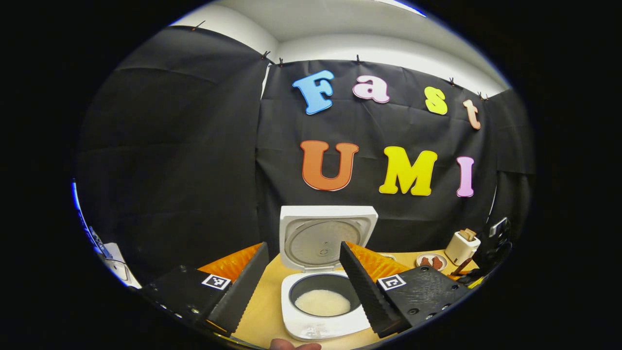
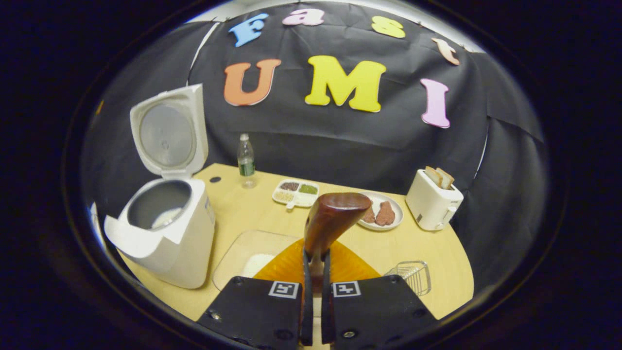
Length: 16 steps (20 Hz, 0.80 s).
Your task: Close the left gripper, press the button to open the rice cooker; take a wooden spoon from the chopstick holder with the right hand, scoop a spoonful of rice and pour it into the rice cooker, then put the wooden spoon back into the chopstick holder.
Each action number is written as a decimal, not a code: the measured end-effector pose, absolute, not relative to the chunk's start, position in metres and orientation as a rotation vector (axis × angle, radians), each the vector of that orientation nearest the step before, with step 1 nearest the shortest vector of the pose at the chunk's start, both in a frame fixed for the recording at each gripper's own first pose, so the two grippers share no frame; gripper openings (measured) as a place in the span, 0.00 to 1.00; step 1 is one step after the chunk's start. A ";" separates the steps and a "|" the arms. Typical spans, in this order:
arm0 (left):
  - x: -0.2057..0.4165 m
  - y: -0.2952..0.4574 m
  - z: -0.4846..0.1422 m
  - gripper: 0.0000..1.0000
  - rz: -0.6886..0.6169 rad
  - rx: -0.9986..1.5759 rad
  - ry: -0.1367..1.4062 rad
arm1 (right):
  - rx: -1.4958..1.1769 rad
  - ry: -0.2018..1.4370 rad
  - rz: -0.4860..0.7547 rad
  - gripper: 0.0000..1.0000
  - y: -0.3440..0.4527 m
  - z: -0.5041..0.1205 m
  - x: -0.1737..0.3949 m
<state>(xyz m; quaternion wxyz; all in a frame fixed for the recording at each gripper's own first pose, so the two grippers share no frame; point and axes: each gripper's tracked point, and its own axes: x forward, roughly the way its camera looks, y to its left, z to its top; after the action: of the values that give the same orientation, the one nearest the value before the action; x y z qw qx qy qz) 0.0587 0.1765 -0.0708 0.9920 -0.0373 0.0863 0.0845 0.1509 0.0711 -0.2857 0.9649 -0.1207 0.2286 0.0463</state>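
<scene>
In the left gripper view, the left gripper has its jaws spread wide with nothing between them, framing the rice cooker, which stands on the wooden table with its lid swung upright and white rice lying in the dark inner pot.

In the right gripper view, the right gripper has its jaws drawn narrow and pressed on the handle of 1 wooden spoon, whose bowl rises ahead of the fingers and hides part of the plate behind it. The cooker sits at the left, lid open.

Around the spoon on the table stand 1 water bottle, 1 divided dish with 4 compartments of grains, 1 plate holding 2 brown pieces, 1 white toaster with 2 slices of bread sticking up, 1 clear tray with some rice in it just beside the cooker, and 1 wire basket near the table's edge.
</scene>
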 end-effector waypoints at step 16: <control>0.026 0.221 -0.083 0.95 0.234 -0.065 0.227 | 0.096 0.623 0.203 0.12 0.144 -0.344 0.136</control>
<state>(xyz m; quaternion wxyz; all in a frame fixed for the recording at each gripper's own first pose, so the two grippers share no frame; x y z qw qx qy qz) 0.0256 0.2207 -0.0833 0.9862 -0.0325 0.1129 0.1164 0.1360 0.1444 -0.3444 0.9457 0.0469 0.3060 0.0995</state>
